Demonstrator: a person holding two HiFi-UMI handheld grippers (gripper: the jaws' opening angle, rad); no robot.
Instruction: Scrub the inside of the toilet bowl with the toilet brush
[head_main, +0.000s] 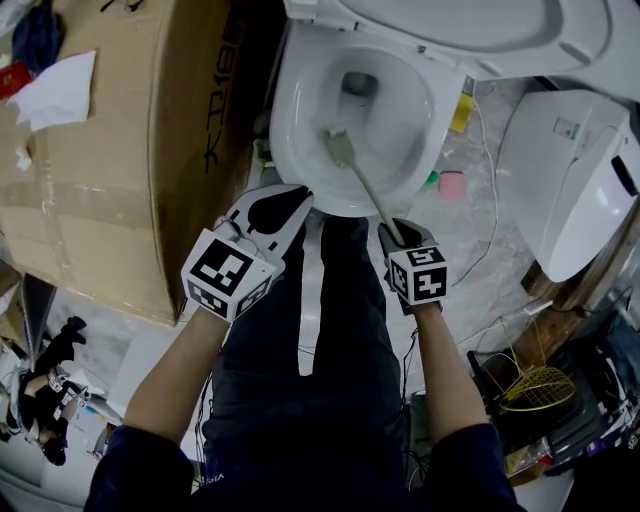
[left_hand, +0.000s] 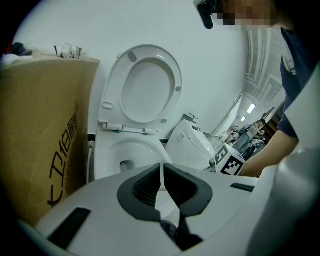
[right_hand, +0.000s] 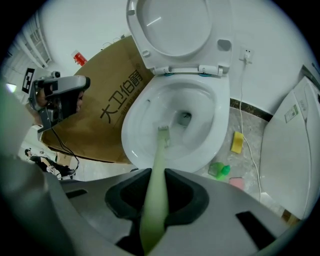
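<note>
Grey floor (head_main: 470, 215), toilet brush (head_main: 365, 185) slanting head-down into bowl (head_main: 285, 120)

"What is around you there?"

"I see a white wall (left_hand: 150, 25) behind. A big brown box (head_main: 110, 150) stands on the left. The grey floor (head_main: 465, 225) has a yellow sponge (head_main: 461, 113) and a green bottle (right_hand: 219, 170) on it."

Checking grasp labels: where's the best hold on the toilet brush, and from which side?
Upper end of the toilet brush handle, from the person's side. Its head is down inside the toilet bowl and the thin handle slants out over the front rim; the right gripper is shut there.
</note>
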